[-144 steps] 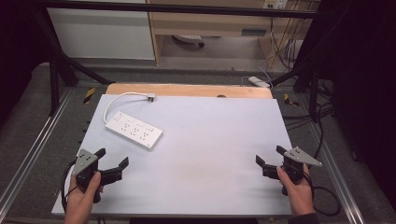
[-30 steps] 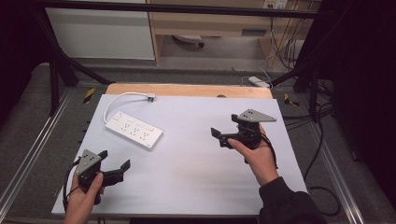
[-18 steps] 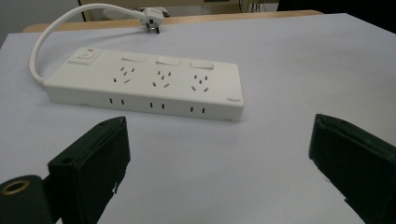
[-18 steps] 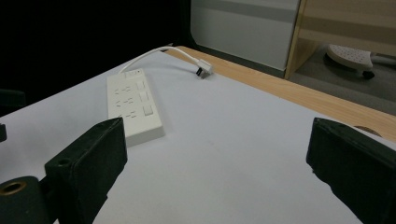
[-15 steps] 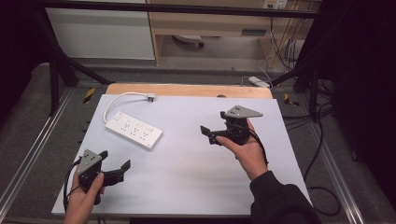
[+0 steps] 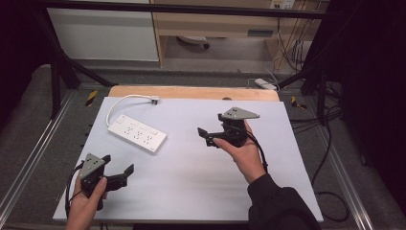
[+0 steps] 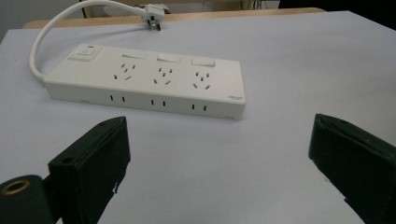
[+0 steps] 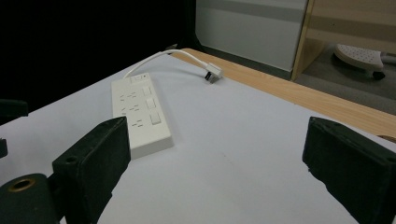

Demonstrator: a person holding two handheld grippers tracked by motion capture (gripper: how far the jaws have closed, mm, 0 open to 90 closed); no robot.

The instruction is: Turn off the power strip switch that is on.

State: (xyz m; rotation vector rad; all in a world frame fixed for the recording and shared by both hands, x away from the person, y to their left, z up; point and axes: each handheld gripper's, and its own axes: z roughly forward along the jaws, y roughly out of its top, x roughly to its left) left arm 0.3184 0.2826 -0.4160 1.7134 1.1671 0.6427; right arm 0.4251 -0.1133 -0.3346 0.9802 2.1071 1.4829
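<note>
**Both grippers empty, jaws apart, power strip untouched**

Left gripper (image 6: 116, 176): near the front left corner of the white table (image 6: 191, 182), held low in the left hand (image 6: 88, 199), jaws spread wide with nothing between them. In the left gripper view the jaws frame bare tabletop, with the power strip (image 7: 144, 86) just beyond them.

Right gripper (image 6: 207, 136): held by the right hand (image 6: 244, 151) over the middle of the table, right of centre, raised off the surface. Jaws point left toward the strip, wide apart, empty. Grey three-cornered plate (image 6: 238, 113) on top.

Power strip (image 6: 137, 133): white, lying flat on the table's left half, set diagonally, between the two grippers and apart from both. Three socket groups, each with a rocker switch, plus one main switch at the cord end. Its white cord (image 6: 122, 101) loops toward the far edge; the plug (image 6: 153, 99) lies loose on the table near the wooden strip (image 6: 191, 92) along the back.
</note>
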